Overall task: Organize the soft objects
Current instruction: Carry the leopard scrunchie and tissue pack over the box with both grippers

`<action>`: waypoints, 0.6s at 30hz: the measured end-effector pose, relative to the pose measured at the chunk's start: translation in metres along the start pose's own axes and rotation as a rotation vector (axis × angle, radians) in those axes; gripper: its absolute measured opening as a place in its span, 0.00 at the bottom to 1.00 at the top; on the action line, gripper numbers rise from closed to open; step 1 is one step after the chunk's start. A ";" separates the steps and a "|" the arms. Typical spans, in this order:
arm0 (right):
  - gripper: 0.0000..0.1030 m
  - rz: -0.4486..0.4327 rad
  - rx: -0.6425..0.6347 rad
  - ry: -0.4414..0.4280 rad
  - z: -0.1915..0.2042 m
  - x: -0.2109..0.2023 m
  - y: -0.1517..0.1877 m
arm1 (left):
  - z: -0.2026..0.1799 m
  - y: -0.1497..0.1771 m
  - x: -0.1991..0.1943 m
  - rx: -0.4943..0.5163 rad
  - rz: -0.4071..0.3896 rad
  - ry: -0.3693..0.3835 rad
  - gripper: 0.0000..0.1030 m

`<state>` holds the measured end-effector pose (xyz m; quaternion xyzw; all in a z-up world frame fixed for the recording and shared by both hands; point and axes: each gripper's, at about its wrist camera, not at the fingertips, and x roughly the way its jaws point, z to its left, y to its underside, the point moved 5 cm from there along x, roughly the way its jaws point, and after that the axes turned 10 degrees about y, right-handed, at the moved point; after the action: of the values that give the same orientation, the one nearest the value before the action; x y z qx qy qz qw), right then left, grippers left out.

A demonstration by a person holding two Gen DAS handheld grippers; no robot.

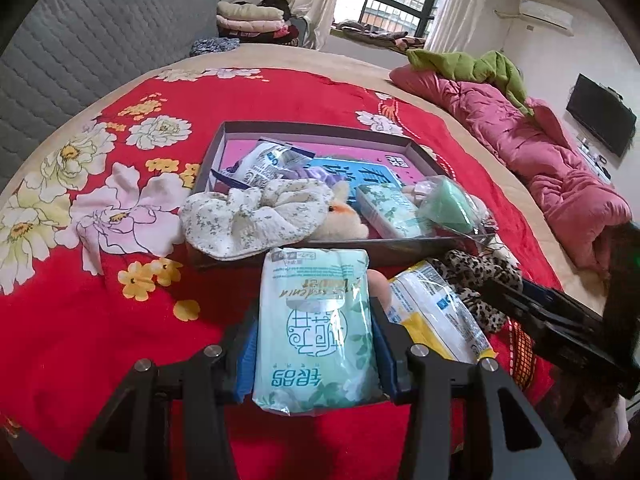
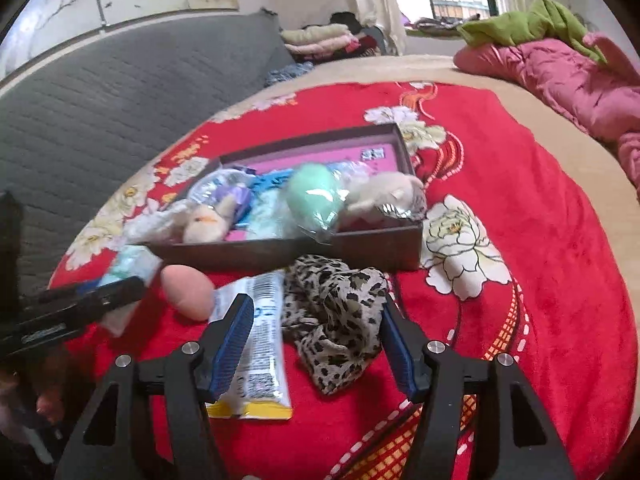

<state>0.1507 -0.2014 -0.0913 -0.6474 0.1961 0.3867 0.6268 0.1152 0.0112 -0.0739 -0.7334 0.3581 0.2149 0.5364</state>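
Note:
My left gripper (image 1: 314, 320) is shut on a pale green tissue pack (image 1: 316, 328) held above the red bedspread, just short of the brown box (image 1: 316, 130). The box holds a wipes pack (image 1: 264, 162), a plush toy (image 1: 344, 220), a green tissue pack (image 1: 386, 210) and a bagged green sponge (image 1: 446, 204); a floral scrunchie (image 1: 248, 220) drapes over its near-left corner. My right gripper (image 2: 320, 316) is open, its fingers either side of a leopard scrunchie (image 2: 336, 316). A yellow-edged wipes pack (image 2: 256, 344) and a pink sponge (image 2: 188, 292) lie beside it.
The red floral bedspread (image 1: 100, 320) covers the bed. A pink quilt (image 1: 560, 168) with a green cloth (image 1: 472, 66) lies along the right edge. A grey padded headboard (image 1: 80, 48) stands at the left. Folded blankets (image 1: 252, 20) are stacked at the back.

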 end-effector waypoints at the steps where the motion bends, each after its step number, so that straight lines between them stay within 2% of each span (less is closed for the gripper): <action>1: 0.62 0.008 0.009 0.002 -0.002 0.005 0.000 | -0.002 0.000 -0.001 0.004 -0.002 0.001 0.47; 4: 0.60 0.032 0.037 -0.004 -0.007 0.019 -0.001 | -0.008 -0.001 -0.003 0.026 -0.008 0.001 0.47; 5: 0.40 0.034 0.035 -0.008 -0.008 0.021 -0.002 | -0.010 -0.002 -0.004 0.030 -0.013 0.002 0.47; 6: 0.29 0.038 0.024 0.000 -0.008 0.024 -0.003 | -0.012 -0.003 -0.005 0.034 -0.017 0.002 0.47; 7: 0.22 0.031 0.017 0.005 -0.008 0.023 -0.005 | -0.014 -0.005 -0.006 0.037 -0.021 0.002 0.47; 11: 0.15 -0.034 -0.009 0.026 -0.008 0.007 -0.015 | -0.018 -0.011 -0.012 0.047 -0.038 0.001 0.47; 18: 0.14 -0.146 0.016 -0.011 -0.013 -0.032 -0.039 | -0.018 -0.021 -0.019 0.053 -0.061 -0.013 0.47</action>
<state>0.1632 -0.2159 -0.0430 -0.6531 0.1480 0.3416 0.6594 0.1179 0.0039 -0.0414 -0.7281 0.3378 0.1935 0.5641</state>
